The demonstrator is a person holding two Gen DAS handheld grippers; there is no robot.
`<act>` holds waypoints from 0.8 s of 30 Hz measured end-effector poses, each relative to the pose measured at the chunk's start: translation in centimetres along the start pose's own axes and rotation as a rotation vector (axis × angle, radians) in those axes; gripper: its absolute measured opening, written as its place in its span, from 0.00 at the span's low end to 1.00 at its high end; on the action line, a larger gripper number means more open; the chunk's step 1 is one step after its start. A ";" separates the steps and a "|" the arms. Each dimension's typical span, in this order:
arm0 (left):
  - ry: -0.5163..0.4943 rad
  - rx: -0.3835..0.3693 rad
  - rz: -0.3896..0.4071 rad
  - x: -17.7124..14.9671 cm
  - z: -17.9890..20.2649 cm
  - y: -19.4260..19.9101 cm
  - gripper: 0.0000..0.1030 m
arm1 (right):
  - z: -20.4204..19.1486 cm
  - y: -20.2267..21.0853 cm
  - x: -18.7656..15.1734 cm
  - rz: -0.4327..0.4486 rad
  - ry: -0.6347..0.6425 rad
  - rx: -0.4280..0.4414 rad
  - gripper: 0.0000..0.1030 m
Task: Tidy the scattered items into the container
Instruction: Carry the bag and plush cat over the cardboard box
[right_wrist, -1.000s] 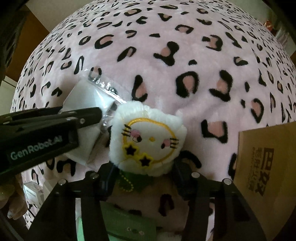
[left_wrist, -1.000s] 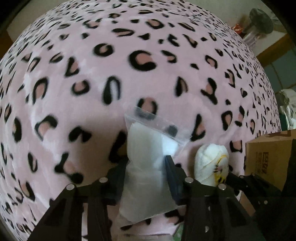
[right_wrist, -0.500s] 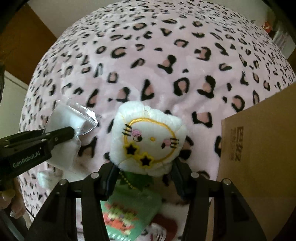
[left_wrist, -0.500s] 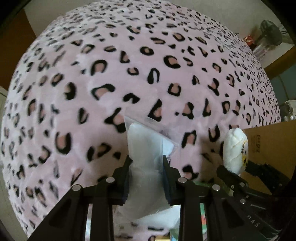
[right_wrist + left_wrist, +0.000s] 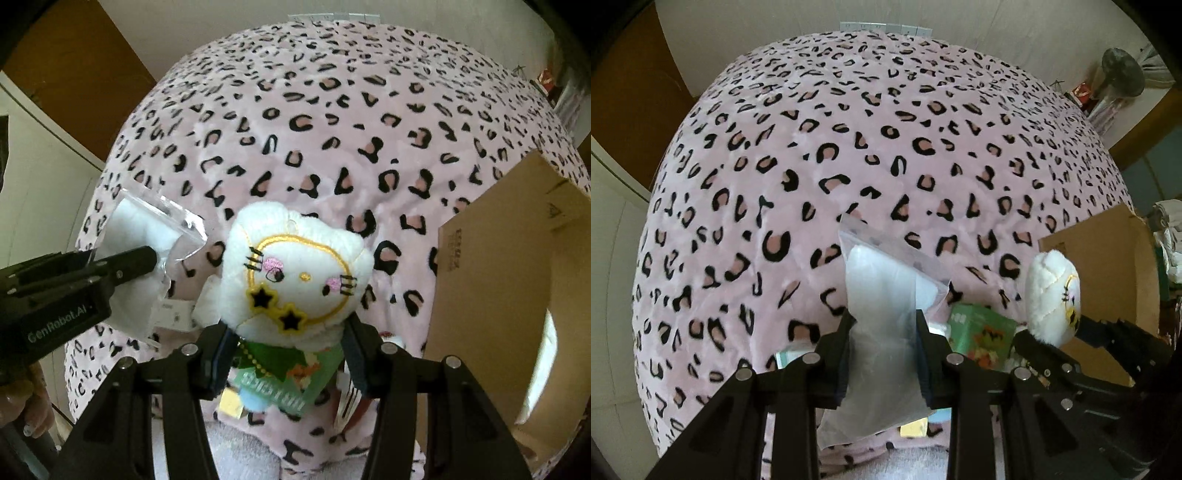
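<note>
Left tongs (image 5: 882, 325) clamping narrow on bag (image 5: 882, 295), clear plastic with white stuffing, gripped at its lower part; top hanging free above the bed (image 5: 812, 166). Right tongs (image 5: 288, 339) clamping mid-width on plush (image 5: 295, 273), pads pressing its lower sides, green tag and bead chain dangling beneath. Both items hanging clear of the blanket, over the near edge of the bed. Box (image 5: 498, 295) standing at the right edge of the bed, opening facing the right tongs, just beside the plush.

Risks, judged:
- Bag slipping: slick film, soft filling, grip low on the pouch; a quick swing likely pulling it through the pads.
- Plush rotating in the grip: squashy body held only at the base, head top-heavy; possibly tipping out before reaching the box.
- Tongs colliding: the two sitting close side by side, both needing the same opening; going in together risking a knock or a snag of bag on plush.
- Box shifting or tipping on soft bedding if nudged at the rim.
- Leftover items (green packet (image 5: 982, 332), small bits at the near edge) possibly getting dragged by the dangling tag.

Versus a second ago: both tongs sitting higher, more of the bed showing, blanket spots looking smaller. Bag no longer lying on the blanket; left jaws pinching tighter. Plush grip unchanged. Box looming larger at right, opening now showing.
</note>
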State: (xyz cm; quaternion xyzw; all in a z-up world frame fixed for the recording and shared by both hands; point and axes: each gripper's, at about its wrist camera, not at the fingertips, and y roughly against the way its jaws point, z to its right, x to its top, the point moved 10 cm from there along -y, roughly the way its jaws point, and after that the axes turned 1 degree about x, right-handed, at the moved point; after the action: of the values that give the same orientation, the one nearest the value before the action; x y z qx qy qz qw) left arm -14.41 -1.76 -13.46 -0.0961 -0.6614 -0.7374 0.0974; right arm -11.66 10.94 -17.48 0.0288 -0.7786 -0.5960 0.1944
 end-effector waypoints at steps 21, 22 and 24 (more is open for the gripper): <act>-0.066 0.006 0.042 -3.6 5.7 7.1 0.28 | 0.8 9.0 -4.4 0.000 0.038 0.048 0.51; -0.071 0.002 0.043 -3.7 6.2 7.3 0.28 | 1.1 9.4 -4.5 0.004 0.035 0.049 0.51; -0.083 -0.001 0.044 -3.8 7.2 7.5 0.28 | 1.8 10.2 -4.7 0.010 0.026 0.053 0.51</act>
State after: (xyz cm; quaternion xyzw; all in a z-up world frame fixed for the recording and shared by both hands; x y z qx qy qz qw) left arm -8.60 4.69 -6.51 -0.1412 -0.6622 -0.7309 0.0857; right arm -5.97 16.82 -9.52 0.0378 -0.7917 -0.5737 0.2065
